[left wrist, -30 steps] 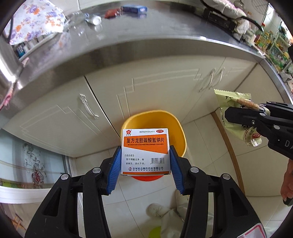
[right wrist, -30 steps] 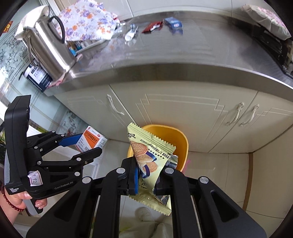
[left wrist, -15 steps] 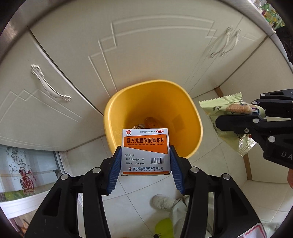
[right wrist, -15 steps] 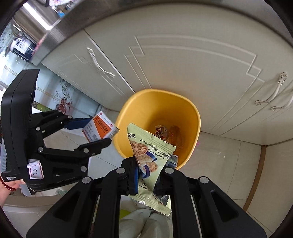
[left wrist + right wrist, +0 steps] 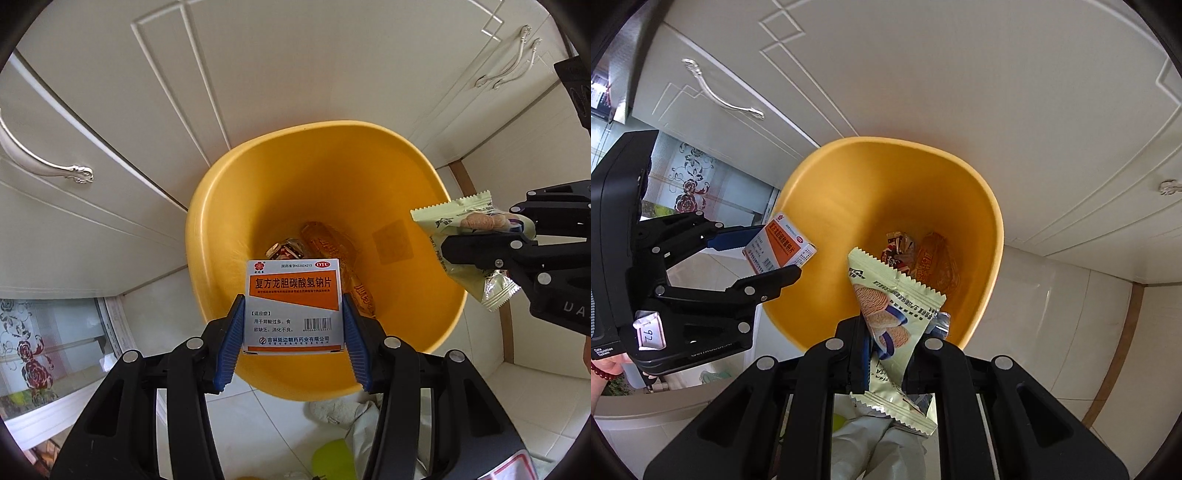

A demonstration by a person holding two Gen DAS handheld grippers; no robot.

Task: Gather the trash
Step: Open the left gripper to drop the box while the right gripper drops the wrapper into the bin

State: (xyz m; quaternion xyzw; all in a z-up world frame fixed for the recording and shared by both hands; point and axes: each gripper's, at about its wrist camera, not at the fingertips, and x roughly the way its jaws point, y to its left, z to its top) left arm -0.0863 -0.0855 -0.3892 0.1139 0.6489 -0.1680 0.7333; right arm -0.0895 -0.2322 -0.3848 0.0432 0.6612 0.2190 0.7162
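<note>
My left gripper (image 5: 293,317) is shut on a white and orange medicine box (image 5: 293,295) and holds it over the near rim of a yellow bin (image 5: 280,177). The box also shows in the right wrist view (image 5: 781,247), held by the left gripper (image 5: 764,254) at the bin's left rim. My right gripper (image 5: 890,343) is shut on a pale green biscuit wrapper (image 5: 890,306) over the bin (image 5: 894,177). The wrapper (image 5: 461,229) hangs at the bin's right rim in the left wrist view. Two wrappers (image 5: 325,240) lie in the bin's bottom.
The bin stands on a tiled floor (image 5: 1052,306) against cream cabinet doors (image 5: 295,66) with silver handles (image 5: 48,162). A glass door with a rose pattern (image 5: 40,350) is to the left. White cloth and a green object (image 5: 328,458) lie on the floor below.
Both grippers have moved down and in toward the bin, which now fills the views. The counter top is out of sight. Both still hold their items.
</note>
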